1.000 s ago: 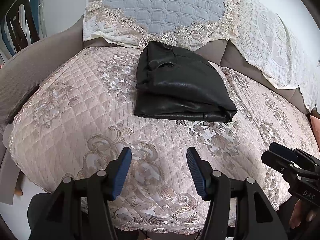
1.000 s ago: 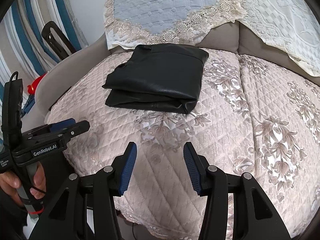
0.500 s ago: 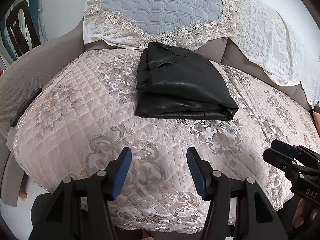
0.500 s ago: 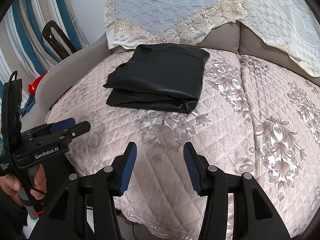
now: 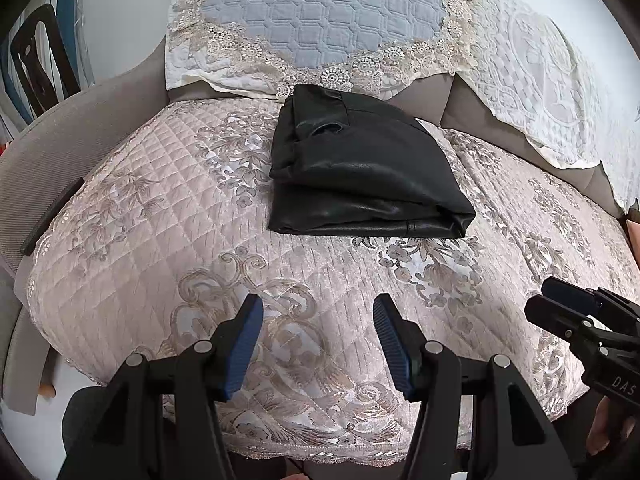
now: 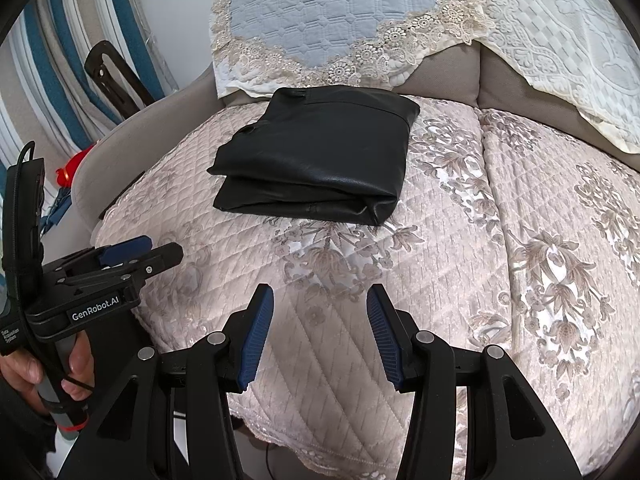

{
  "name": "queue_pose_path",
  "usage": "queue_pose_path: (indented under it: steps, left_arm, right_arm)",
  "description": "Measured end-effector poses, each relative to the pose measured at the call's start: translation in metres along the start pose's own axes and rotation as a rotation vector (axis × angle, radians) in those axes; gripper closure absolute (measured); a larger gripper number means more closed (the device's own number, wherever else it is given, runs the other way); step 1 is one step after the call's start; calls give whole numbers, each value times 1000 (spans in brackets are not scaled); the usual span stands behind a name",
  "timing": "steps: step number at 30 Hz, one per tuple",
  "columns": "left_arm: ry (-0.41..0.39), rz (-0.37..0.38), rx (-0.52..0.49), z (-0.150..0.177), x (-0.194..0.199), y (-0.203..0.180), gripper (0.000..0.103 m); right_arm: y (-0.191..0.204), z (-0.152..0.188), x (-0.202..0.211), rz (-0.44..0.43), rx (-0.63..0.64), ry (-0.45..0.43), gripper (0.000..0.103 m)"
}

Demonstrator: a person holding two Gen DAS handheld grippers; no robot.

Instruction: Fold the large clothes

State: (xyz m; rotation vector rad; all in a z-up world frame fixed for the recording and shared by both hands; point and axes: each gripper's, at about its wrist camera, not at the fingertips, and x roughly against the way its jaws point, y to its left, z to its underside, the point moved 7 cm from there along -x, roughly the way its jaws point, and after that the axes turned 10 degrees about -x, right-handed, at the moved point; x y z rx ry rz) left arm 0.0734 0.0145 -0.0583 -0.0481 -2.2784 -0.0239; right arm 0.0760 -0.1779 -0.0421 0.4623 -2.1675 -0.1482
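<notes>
A black leather-like garment [image 5: 360, 172] lies folded into a compact rectangle on the quilted pink sofa seat cover [image 5: 160, 248], near the backrest. It also shows in the right wrist view [image 6: 320, 156]. My left gripper [image 5: 318, 316] is open and empty, held over the seat's front part, well short of the garment. My right gripper [image 6: 320, 308] is open and empty, also in front of the garment. Each gripper shows in the other's view: the right one [image 5: 560, 304] at the far right, the left one [image 6: 144, 252] at the left, held in a hand.
A blue-grey quilted cover with a lace border [image 5: 320, 20] and a white lace throw [image 5: 560, 80] drape over the sofa backrest. The grey sofa armrest [image 5: 48, 152] is at the left. A black chair back [image 6: 112, 76] and striped curtain [image 6: 52, 60] stand beyond it.
Both grippers have drawn back slightly from the garment and stay open. The folded garment has not moved.
</notes>
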Motion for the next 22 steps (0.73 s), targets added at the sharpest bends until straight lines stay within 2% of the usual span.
queue_pose_path:
  steps: [22]
  left_arm:
    - [6, -6, -12, 2, 0, -4, 41]
  right_arm:
    - [0, 0, 5, -10, 0, -8, 53]
